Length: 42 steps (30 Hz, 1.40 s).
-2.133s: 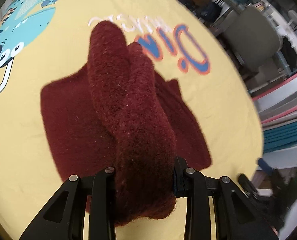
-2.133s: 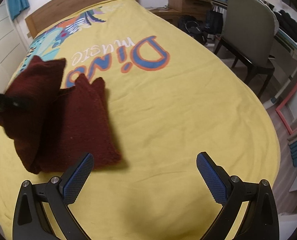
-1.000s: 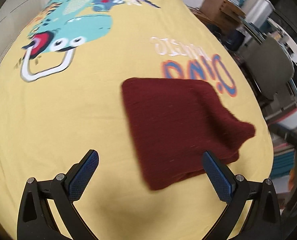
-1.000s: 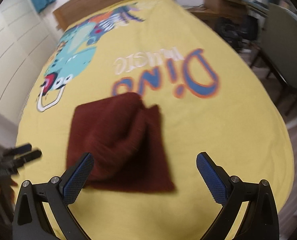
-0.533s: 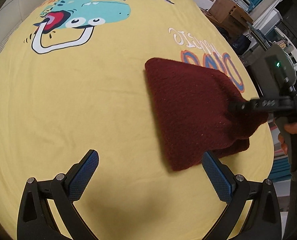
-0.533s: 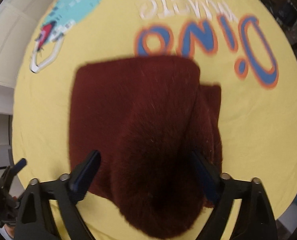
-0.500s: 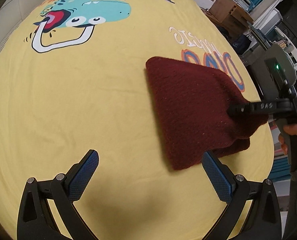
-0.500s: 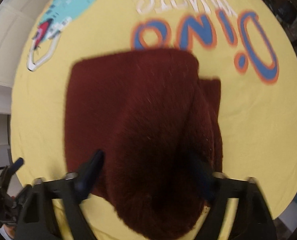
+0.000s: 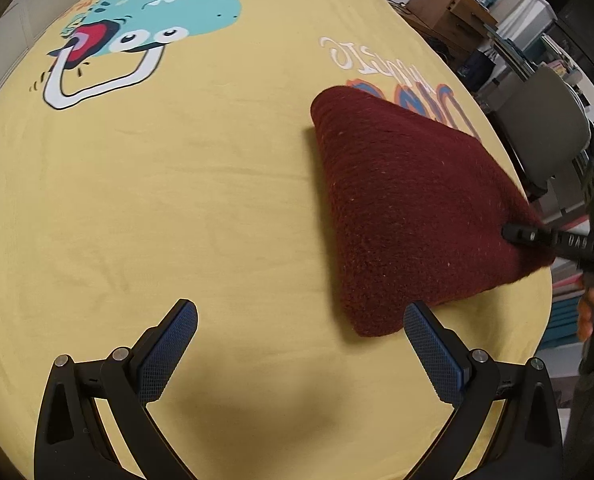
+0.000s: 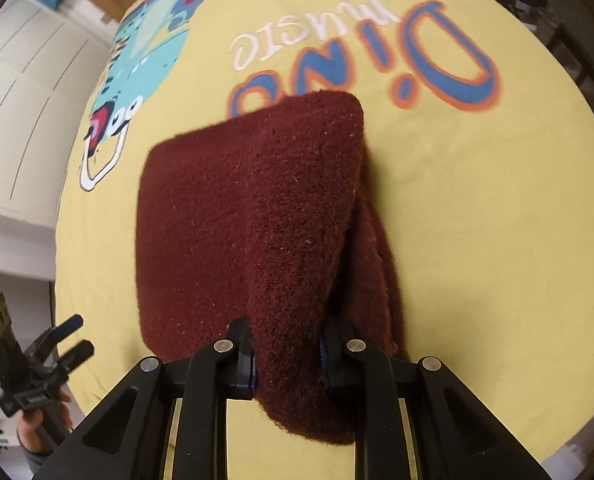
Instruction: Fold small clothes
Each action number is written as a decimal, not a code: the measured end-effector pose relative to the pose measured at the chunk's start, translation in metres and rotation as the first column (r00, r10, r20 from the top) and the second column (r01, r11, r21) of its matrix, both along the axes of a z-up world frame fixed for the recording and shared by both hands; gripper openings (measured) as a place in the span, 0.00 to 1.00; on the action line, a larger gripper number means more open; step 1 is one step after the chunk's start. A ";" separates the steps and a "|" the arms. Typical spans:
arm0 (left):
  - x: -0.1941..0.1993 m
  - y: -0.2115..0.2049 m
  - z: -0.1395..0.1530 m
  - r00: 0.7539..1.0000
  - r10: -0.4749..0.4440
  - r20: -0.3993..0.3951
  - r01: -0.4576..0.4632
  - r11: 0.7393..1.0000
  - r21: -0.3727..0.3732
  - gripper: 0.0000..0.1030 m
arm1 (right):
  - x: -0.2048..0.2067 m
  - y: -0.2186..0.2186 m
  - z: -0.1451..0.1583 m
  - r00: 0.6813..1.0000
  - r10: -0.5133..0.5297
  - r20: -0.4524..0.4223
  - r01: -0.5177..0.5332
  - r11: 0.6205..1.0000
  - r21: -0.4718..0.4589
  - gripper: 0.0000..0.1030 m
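Observation:
A dark red fuzzy knit garment (image 9: 409, 208) lies folded on the yellow dinosaur bedspread (image 9: 177, 200). My right gripper (image 10: 285, 344) is shut on the near edge of the garment (image 10: 249, 216) and lifts that edge off the bed. In the left wrist view the right gripper (image 9: 537, 238) pinches the garment's right corner. My left gripper (image 9: 301, 340) is open and empty, just left of the garment's near corner, above the bedspread. It also shows in the right wrist view (image 10: 61, 340) at the lower left, held by a hand.
The bedspread (image 10: 477, 200) bears a teal dinosaur print (image 9: 157, 16) and "Dino music" lettering (image 10: 361, 40). A grey chair (image 9: 545, 124) and wooden furniture (image 9: 441, 4) stand beyond the bed's right edge. White wardrobe doors (image 10: 21, 92) stand on the left.
My left gripper let go of the garment and pulled back to the left, open. My right gripper moved in, closed on the garment's edge and raised it.

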State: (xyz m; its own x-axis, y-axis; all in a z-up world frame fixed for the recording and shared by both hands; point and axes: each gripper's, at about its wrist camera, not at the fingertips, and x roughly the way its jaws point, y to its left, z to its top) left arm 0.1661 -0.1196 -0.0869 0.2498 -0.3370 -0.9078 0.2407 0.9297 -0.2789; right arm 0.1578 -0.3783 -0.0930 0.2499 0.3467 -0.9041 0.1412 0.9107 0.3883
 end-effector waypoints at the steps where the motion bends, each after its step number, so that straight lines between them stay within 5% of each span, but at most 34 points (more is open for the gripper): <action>1: -0.001 -0.003 -0.001 1.000 -0.006 -0.002 0.006 1.000 -0.003 0.99 | -0.008 -0.005 -0.005 1.000 -0.009 -0.005 0.009 1.000 0.004 0.20; 5: 0.002 -0.010 -0.007 1.000 -0.007 -0.023 0.007 1.000 -0.010 0.99 | -0.019 -0.011 -0.027 0.999 -0.039 -0.033 0.038 0.999 -0.015 0.21; 9: 0.004 -0.009 -0.012 0.999 0.002 -0.035 -0.002 1.000 -0.003 0.99 | -0.019 -0.009 -0.041 0.997 -0.045 -0.057 0.041 0.997 -0.072 0.38; 14: 0.009 -0.010 -0.017 0.999 0.014 -0.048 -0.013 0.999 0.029 0.99 | -0.022 -0.016 -0.040 0.995 -0.092 -0.041 0.091 0.996 -0.022 0.51; 17: 0.011 -0.019 -0.015 0.999 0.009 -0.040 -0.007 0.999 0.033 0.99 | -0.020 -0.015 -0.034 0.995 -0.087 -0.040 0.086 0.996 -0.024 0.63; 19: 0.013 -0.026 -0.013 1.000 -0.004 -0.025 0.006 0.999 0.046 0.99 | -0.019 -0.015 -0.027 0.996 -0.076 -0.036 0.074 0.995 -0.068 0.81; 21: 0.016 -0.032 -0.013 1.000 -0.009 -0.022 0.010 0.999 0.048 0.99 | -0.018 -0.014 -0.024 0.997 -0.066 -0.035 0.061 0.989 -0.134 0.81; 29: 0.062 -0.083 -0.025 0.995 -0.047 -0.083 0.053 0.996 0.077 0.99 | -0.023 -0.014 -0.027 0.996 -0.070 -0.052 0.063 0.990 -0.123 0.83; 34: 0.078 -0.101 -0.038 0.991 -0.057 -0.124 0.066 0.995 0.072 0.99 | -0.021 -0.008 0.005 0.999 -0.039 0.025 0.042 0.990 -0.137 0.84; 37: 0.085 -0.104 -0.047 0.990 -0.038 -0.134 0.049 0.996 0.080 0.99 | -0.006 -0.001 0.019 0.998 -0.016 0.067 0.026 0.989 -0.148 1.00; 42: 0.087 -0.106 -0.060 0.987 -0.030 -0.156 0.046 0.994 0.095 0.99 | 0.017 0.011 -0.006 0.999 0.042 0.016 -0.038 0.981 -0.189 1.00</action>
